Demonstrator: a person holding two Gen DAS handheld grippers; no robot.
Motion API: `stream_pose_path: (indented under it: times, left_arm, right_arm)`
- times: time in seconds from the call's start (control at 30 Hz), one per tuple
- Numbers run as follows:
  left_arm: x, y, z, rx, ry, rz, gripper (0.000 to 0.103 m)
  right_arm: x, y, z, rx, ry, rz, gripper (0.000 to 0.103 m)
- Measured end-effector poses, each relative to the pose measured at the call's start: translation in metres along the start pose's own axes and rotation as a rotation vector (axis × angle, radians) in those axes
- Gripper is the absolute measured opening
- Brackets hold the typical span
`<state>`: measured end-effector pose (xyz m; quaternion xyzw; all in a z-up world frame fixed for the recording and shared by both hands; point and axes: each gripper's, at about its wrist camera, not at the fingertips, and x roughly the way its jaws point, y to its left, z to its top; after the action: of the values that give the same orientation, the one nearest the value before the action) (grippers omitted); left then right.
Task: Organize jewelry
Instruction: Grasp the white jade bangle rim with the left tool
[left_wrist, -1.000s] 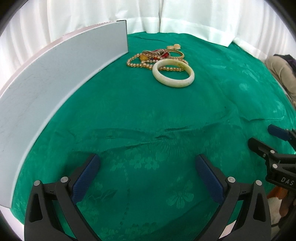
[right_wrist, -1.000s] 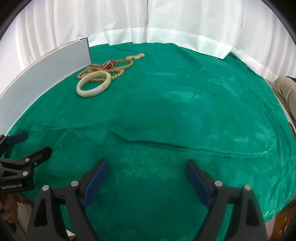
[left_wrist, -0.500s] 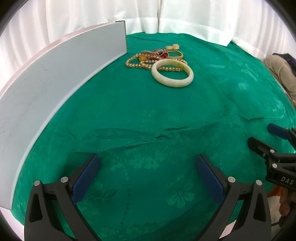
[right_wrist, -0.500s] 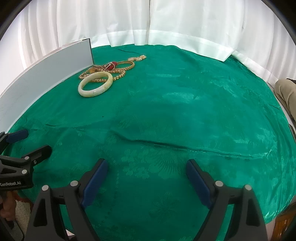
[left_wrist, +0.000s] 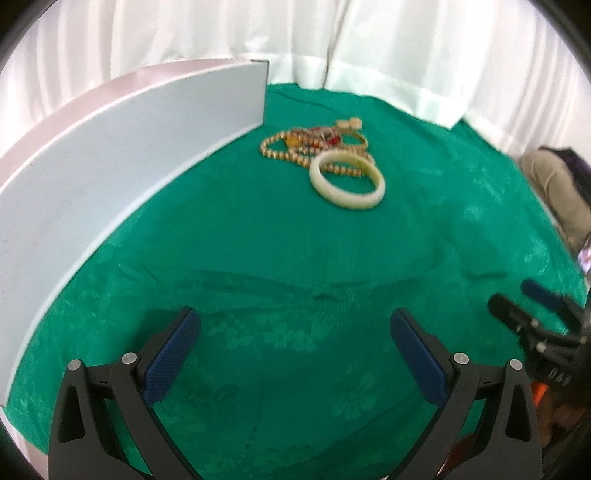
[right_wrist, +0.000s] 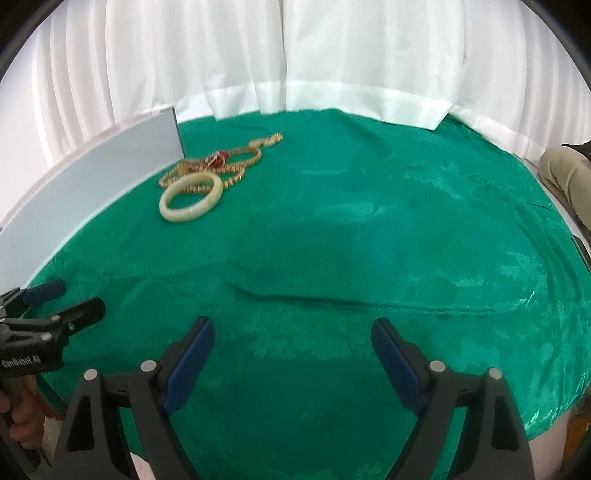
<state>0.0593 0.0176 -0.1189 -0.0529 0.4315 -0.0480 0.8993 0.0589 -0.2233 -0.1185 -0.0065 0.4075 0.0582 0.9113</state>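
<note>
While both views now tilt up slightly, the left claw and right claw stay wide and empty, well apart from the bangle, so sorting has not begun.

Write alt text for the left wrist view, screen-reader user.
The open left gripper hovers empty over a green tablecloth, facing a small jewelry pile: a cream bangle lying against tangled gold bead strands. A tall pale grey panel curves along the left, white curtains hang behind, and the right gripper shows at the right edge.
</note>
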Motion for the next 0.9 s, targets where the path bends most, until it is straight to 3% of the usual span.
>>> stream_pose_path:
  times: [0.1, 0.27, 0.4, 0.7, 0.8, 0.9]
  left_arm:
    - [0.001, 0.003, 0.016, -0.029, 0.014, -0.034, 0.102]
    - [0.014, 0.004, 0.062, -0.044, 0.025, -0.015, 0.102]
    - [0.048, -0.006, 0.100, 0.009, 0.071, -0.016, 0.102]
    - [0.107, -0.018, 0.114, 0.103, 0.134, 0.124, 0.099]
    - [0.113, -0.020, 0.110, 0.114, 0.152, 0.148, 0.088]
    - [0.110, -0.021, 0.107, 0.106, 0.144, 0.107, 0.072]
  right_arm:
    - [-0.003, 0.000, -0.002, 0.006, -0.020, 0.008, 0.089]
    - [-0.009, 0.001, -0.006, 0.001, -0.044, 0.024, 0.089]
    - [-0.014, 0.004, -0.009, -0.007, -0.050, 0.042, 0.089]
    - [-0.018, 0.001, -0.014, -0.001, -0.054, 0.064, 0.089]
    - [-0.015, -0.004, -0.013, 0.020, -0.043, 0.070, 0.089]
    - [-0.014, -0.006, -0.012, 0.029, -0.043, 0.071, 0.089]
